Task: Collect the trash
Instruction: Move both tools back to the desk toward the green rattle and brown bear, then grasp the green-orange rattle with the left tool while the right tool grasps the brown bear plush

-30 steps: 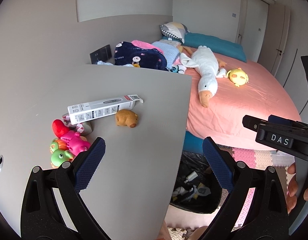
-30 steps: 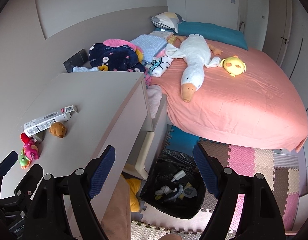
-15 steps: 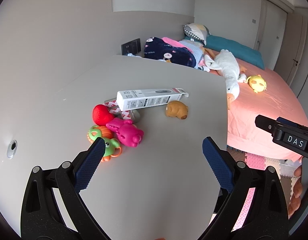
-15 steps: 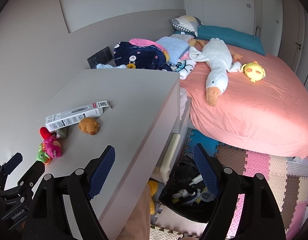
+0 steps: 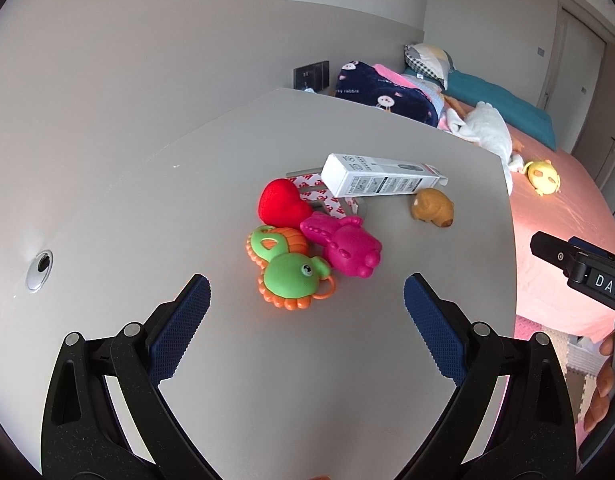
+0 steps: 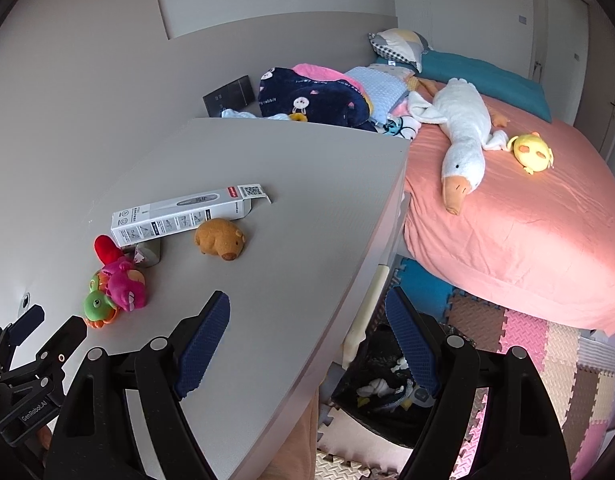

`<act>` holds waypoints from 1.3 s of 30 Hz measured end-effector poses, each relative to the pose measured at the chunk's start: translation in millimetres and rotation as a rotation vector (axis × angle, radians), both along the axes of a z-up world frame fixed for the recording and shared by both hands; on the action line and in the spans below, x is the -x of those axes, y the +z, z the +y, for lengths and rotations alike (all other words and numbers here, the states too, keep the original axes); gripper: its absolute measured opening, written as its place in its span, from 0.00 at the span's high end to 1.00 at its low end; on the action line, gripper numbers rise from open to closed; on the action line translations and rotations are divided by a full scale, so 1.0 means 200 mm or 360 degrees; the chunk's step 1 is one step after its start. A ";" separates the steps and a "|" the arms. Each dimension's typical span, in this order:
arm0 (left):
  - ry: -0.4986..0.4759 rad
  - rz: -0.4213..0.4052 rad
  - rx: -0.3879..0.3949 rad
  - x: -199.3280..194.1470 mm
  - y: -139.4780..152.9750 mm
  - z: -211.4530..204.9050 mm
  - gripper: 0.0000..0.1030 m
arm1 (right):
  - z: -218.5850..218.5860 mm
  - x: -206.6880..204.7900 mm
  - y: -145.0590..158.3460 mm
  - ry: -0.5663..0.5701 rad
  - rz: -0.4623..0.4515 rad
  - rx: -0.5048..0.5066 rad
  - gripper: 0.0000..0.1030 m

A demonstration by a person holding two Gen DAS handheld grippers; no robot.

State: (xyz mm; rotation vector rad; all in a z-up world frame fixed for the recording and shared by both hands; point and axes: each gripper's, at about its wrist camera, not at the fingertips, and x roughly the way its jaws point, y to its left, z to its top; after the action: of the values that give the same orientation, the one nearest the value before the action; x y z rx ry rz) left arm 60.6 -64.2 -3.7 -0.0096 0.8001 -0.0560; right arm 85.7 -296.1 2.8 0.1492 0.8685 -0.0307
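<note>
Left gripper (image 5: 305,308): hanging agape, empty, above the toys.
Right gripper (image 6: 307,330): likewise agape, empty.
Advice: going for white box (image 5: 381,176); clamping its long sides, avoiding brown toy (image 5: 433,207).

"DAS" stands on the right gripper (image 5: 605,284), "GenRobot.AI" on the left gripper (image 6: 31,414), "rabbit" on the navy blanket (image 5: 371,94).

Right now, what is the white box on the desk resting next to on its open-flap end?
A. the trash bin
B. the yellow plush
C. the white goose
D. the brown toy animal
D: the brown toy lies on the desk just in front of the box near its open flap, while the goose and yellow plush are on the bed and the bin is on the floor.
</note>
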 end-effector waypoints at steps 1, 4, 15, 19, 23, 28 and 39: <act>0.0014 0.0004 0.0010 0.00 -0.01 0.02 0.09 | 0.01 -0.01 -0.01 0.0004 0.0004 0.0000 0.22; 0.0052 0.0019 0.0033 -0.02 -0.03 0.08 0.09 | 0.03 -0.03 -0.03 0.0014 0.0018 0.0000 0.22; 0.0091 0.0071 -0.0005 -0.13 -0.13 0.13 0.15 | 0.09 -0.12 -0.10 0.0058 0.0040 0.0025 0.22; 0.0089 0.0088 -0.0018 -0.18 -0.16 0.12 0.17 | 0.11 -0.16 -0.12 0.0072 0.0050 0.0033 0.22; 0.0070 0.0141 0.0031 -0.23 -0.21 0.13 0.26 | 0.13 -0.20 -0.13 0.0094 0.0055 0.0055 0.22; 0.0074 0.0167 0.0038 -0.25 -0.23 0.14 0.30 | 0.15 -0.24 -0.15 0.0106 0.0069 0.0064 0.22; 0.0143 0.0143 0.0215 -0.26 -0.23 0.25 0.60 | 0.25 -0.42 -0.20 0.0166 0.0120 0.0133 0.22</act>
State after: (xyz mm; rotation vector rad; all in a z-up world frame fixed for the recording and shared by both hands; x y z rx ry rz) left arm 113.4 -14.9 -49.9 -0.1769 0.8834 -0.0244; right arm 169.8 -245.6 -37.1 0.0244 0.9474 0.0247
